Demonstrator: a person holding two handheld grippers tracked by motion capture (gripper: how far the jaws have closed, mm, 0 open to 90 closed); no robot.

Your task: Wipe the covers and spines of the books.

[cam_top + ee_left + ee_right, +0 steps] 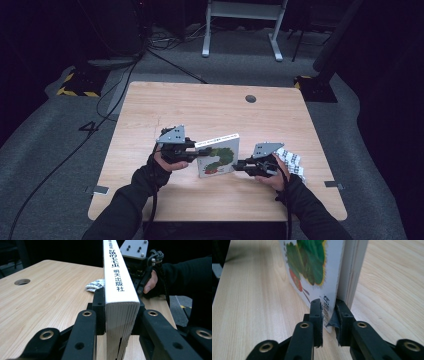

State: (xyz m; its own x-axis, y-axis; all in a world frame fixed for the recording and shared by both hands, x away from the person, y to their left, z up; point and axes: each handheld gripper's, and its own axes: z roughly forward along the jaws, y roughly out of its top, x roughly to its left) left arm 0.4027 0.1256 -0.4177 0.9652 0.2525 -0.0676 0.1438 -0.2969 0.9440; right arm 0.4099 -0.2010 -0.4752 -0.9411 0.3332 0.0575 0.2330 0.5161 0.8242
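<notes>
A white board book (pixel 220 152) with a green caterpillar on its cover is held over the middle of the wooden table (pixel 200 105). My left gripper (pixel 202 151) is shut on it at its left edge. In the left gripper view the jaws (pixel 122 315) clamp the thick page block, and the spine (pixel 115 272) with black characters runs away from me. My right gripper (pixel 237 165) is at the book's lower right corner. In the right gripper view the front cover (pixel 312 262) stands a little apart from the page block (pixel 349 272). Its corner passes between my pads (pixel 329 315) with a small gap, so that gripper is open.
A white cloth with a dark pattern (pixel 292 160) lies on the table just right of my right hand, also seen past the book (pixel 96 285). A round hole (pixel 250 98) sits near the table's far edge. Cables and a stand's legs (pixel 240 30) are on the floor beyond.
</notes>
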